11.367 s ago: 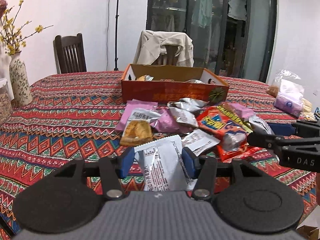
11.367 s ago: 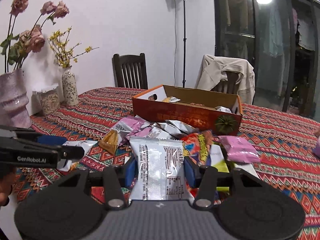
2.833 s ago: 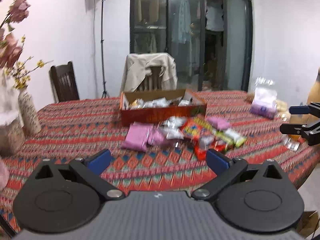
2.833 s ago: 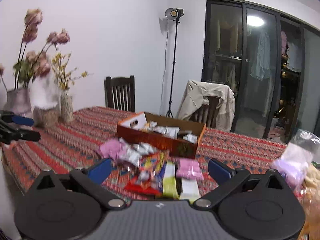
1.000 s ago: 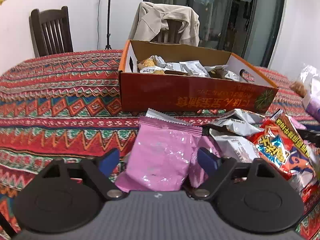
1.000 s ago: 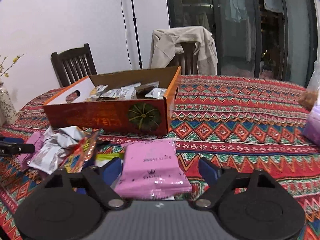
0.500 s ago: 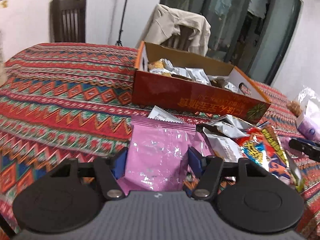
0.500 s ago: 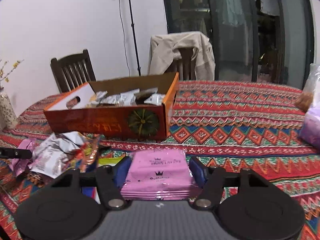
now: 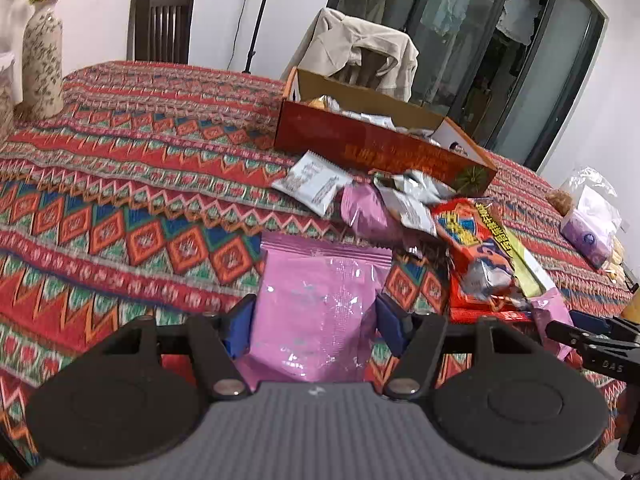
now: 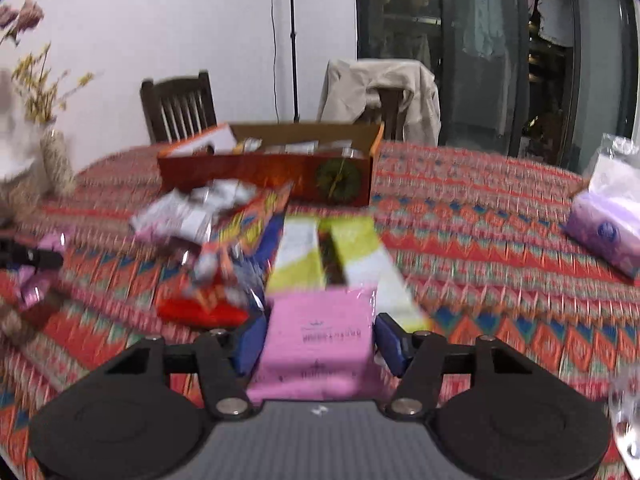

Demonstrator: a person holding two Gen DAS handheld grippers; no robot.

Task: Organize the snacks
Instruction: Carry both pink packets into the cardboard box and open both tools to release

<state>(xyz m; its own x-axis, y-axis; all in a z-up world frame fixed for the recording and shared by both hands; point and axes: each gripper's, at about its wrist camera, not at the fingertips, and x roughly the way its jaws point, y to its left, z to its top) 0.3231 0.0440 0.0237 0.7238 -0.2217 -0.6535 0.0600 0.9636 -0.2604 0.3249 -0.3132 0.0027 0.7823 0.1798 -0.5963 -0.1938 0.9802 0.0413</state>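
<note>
Left wrist view: the left gripper [image 9: 314, 326] has its blue pads squeezed onto both sides of a shiny pink packet [image 9: 320, 304], and that packet hangs in front of the camera above the patterned tablecloth [image 9: 132, 208], clear of the pile. Its jaws have just closed in on it. Past it, the snack heap [image 9: 420, 216] sprawls mid-table: silver sachets, another pink pouch, a red bag, all just in front of the orange box [image 9: 376, 144], which already has wrappers inside. A vase [image 9: 42, 60] stands at the far left edge, a tissue pack [image 9: 588, 228] out by the right edge. The other tool pokes in at the lower right.

Right wrist view, blurred: the right gripper [image 10: 318, 340] pinches a flat pink pack [image 10: 320, 340] between its pads, jaws having just closed further on it. The pack is held over a yellow-green bag [image 10: 344, 256] at the near end of the heap. The box [image 10: 272, 176] sits beyond, toward the far edge, with a jacket-draped chair [image 10: 380, 96] behind it.
</note>
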